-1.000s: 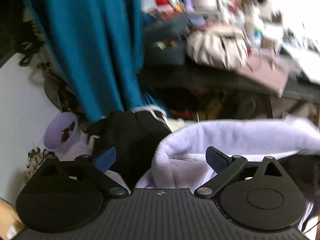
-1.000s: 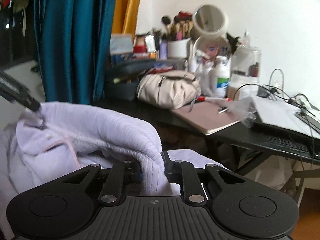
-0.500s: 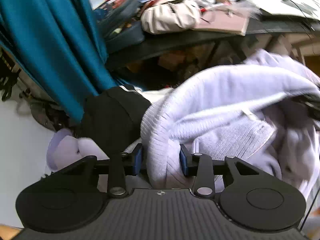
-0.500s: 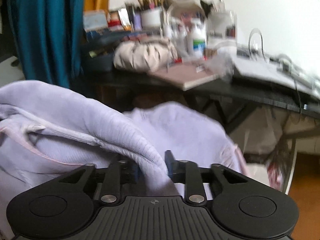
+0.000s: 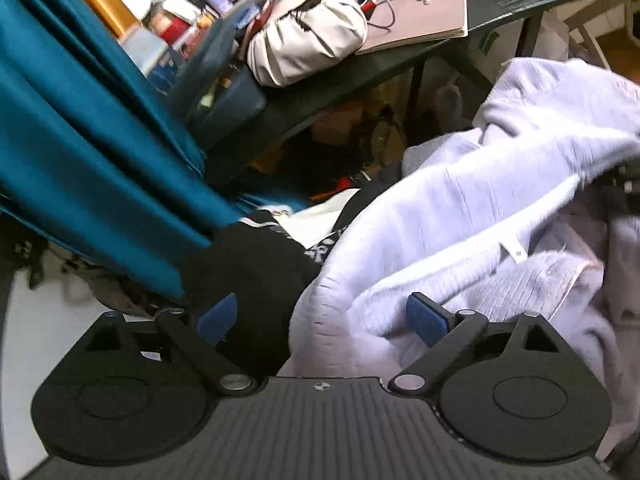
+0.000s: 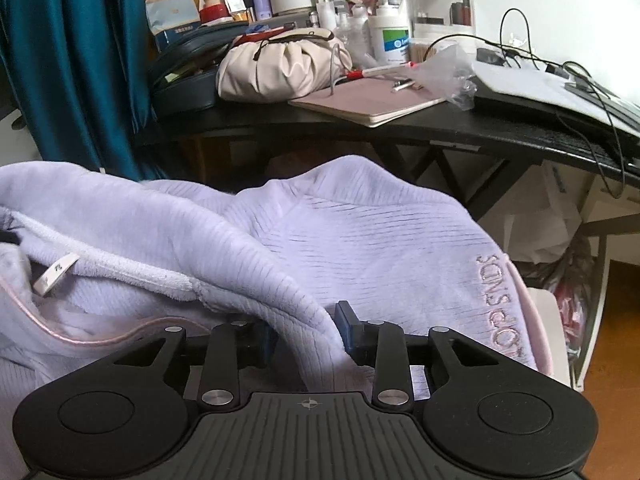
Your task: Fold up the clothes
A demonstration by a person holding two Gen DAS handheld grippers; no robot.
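- Lying in a heap below the front edge of a black desk [image 6: 460, 128], the lilac fleece garment [image 6: 360, 240] fills the lower half of both views.
- Left gripper [image 5: 322, 318]: its jaws have just been opening and now stand wide apart; a ribbed fold of the garment lies between them, just beside the right pad and well clear of the left one.
- Right gripper [image 6: 306, 336]: its jaws have eased slightly wider, yet both pads press on a ridge of the fleece.
- A white label [image 6: 54, 274] shows inside the neckline, near the left edge of the right wrist view.
- A black garment [image 5: 256, 268] lies beside the lilac one, under a teal curtain [image 5: 88, 136].
- A cream pouch [image 6: 280, 68] and a pink notebook [image 6: 368, 100] rest on the desk.
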